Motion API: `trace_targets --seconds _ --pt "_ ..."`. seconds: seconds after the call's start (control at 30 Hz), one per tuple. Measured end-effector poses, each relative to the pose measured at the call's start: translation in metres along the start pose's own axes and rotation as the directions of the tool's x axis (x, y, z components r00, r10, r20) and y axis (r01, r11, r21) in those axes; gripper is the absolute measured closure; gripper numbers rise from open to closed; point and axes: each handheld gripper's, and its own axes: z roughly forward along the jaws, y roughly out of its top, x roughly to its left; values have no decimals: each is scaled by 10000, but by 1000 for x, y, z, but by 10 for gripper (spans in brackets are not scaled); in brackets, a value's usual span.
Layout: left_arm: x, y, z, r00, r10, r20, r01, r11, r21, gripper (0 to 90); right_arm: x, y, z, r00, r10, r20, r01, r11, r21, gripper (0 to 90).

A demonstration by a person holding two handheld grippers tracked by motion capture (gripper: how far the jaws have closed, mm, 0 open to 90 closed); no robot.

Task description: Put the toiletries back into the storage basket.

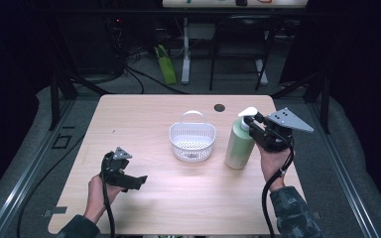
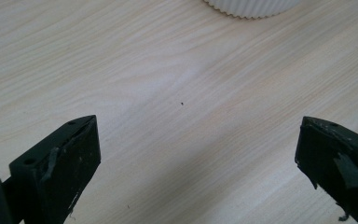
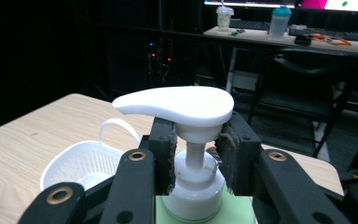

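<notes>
**Pump bottle held at the neck**

The right tongs are clenched on the pump bottle, which stands on the surface at 3 o'clock from the basket. The left tongs are released. The bottle is probably heavy and smooth; the neck under the pump head gives a safe hold.

A white basket with a handle sits mid-table, just beside nothing else.

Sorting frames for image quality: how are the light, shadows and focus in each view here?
High view: the table is evenly lit, its surroundings are nearly black, and soft shadows lie under the basket and beside the pump bottle. Left gripper view: bright wood grain, sharp, with the fingers dark. Right gripper view: the pump head is sharp and bright, the background dim and softer.
</notes>
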Motion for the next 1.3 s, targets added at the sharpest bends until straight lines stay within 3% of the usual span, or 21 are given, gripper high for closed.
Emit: trace_targets --seconds 0.27,0.73,1.3 --pt "3 -1 -2 9999 -122 83 123 9997 -205 0 1 3 -1 9992 14 -391 -9 9999 122 683" --pt "4 -2 1 9999 -129 -61 130 9998 167 1 5 14 -2 9967 -114 -803 133 9996 232 683" --pt "6 -4 0 9997 -252 3 252 9996 124 1 11 31 -3 9927 -237 -1186 268 9993 246 683"
